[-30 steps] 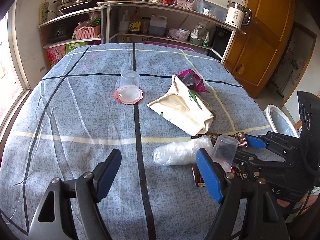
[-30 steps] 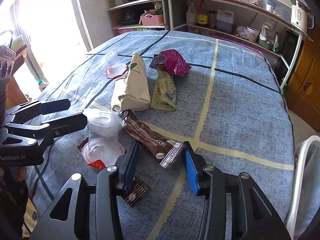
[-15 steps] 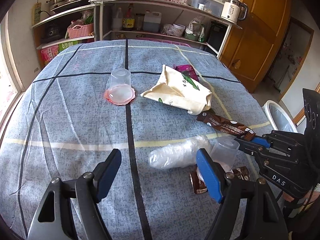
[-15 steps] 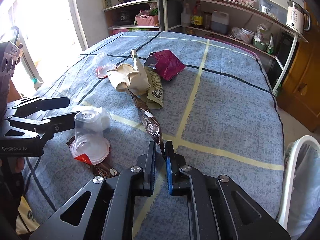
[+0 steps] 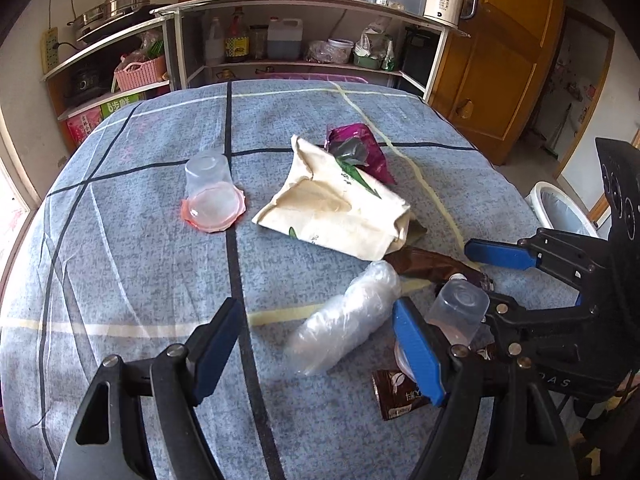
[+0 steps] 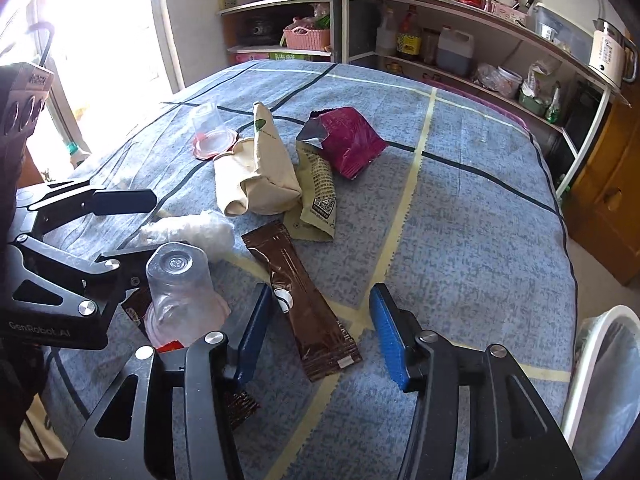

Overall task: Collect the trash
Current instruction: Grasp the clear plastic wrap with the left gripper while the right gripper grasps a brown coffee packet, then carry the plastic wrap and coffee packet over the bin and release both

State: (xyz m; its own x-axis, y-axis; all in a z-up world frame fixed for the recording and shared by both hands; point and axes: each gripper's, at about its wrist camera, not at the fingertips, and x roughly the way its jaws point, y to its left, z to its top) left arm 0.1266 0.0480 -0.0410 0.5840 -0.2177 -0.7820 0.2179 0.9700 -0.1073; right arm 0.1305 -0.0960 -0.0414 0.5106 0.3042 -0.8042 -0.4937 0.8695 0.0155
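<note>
Trash lies on the blue checked tablecloth (image 6: pixel 460 240). A long brown wrapper (image 6: pixel 304 304) lies flat between the fingers of my open right gripper (image 6: pixel 320 332). A crumpled clear plastic bag (image 5: pixel 344 316) lies just ahead of my open, empty left gripper (image 5: pixel 316 348). An upturned clear cup (image 5: pixel 458 312) (image 6: pixel 180 288) stands by the left gripper's right finger. Farther off lie a cream paper bag (image 5: pixel 340 208) (image 6: pixel 256 172), a maroon foil bag (image 6: pixel 348 140), an olive sachet (image 6: pixel 318 196) and a second upturned cup on a pink lid (image 5: pixel 210 192).
A white bin with a liner (image 6: pixel 604 384) (image 5: pixel 560 208) stands beside the table at the right. Shelves with bottles, a kettle (image 5: pixel 448 0) and a pink basket (image 5: pixel 140 72) stand behind the table. A small brown packet (image 5: pixel 396 396) lies near the table's front edge.
My right gripper had shut on the brown wrapper and lifted its end half a second ago. Now it has opened and the wrapper lies flat on the cloth. The left gripper stayed open.
</note>
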